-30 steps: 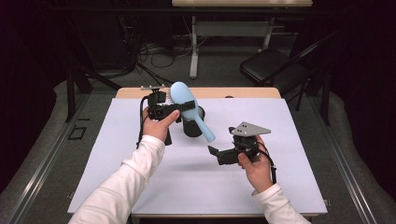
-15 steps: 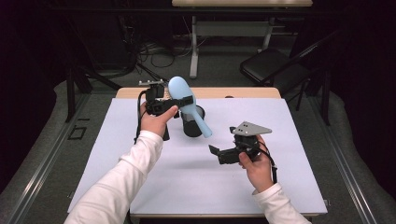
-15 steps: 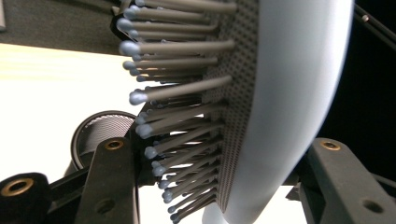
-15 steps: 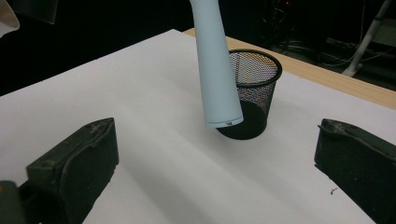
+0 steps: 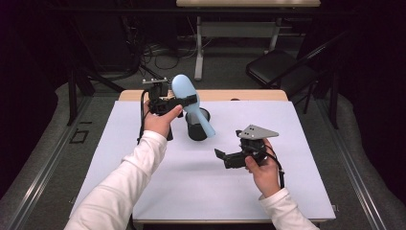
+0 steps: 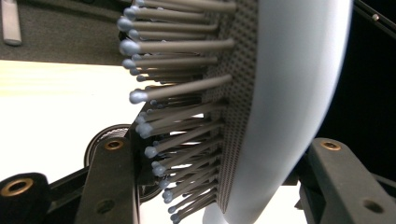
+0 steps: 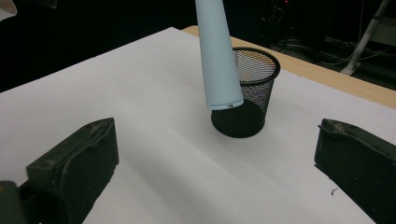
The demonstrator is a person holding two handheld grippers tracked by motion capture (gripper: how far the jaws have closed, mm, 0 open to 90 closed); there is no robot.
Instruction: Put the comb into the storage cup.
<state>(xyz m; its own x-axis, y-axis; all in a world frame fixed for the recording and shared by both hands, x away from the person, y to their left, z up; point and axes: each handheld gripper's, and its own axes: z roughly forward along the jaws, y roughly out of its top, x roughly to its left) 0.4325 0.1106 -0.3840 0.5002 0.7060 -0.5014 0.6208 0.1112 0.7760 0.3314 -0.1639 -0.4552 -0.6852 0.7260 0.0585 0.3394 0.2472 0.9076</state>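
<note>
A light blue hairbrush (image 5: 189,103) is held in the air by my left gripper (image 5: 179,101), shut on its head. The brush's bristles (image 6: 187,116) and pale back (image 6: 289,93) sit between the jaws in the left gripper view. Its handle (image 7: 215,60) slants down in front of a black mesh cup (image 5: 197,125) that stands on the white sheet; the cup (image 7: 245,95) also shows in the right gripper view. My right gripper (image 5: 221,156) hovers open to the right of the cup, nothing between its fingers (image 7: 74,163).
A white sheet (image 5: 201,187) covers most of the wooden table (image 5: 249,95). A black folding chair (image 5: 280,67) and a desk frame with cables stand on the floor beyond the far edge.
My left gripper has lifted the hairbrush slightly up and to the left, so the handle hangs further clear of the cup. The right gripper has barely moved.
</note>
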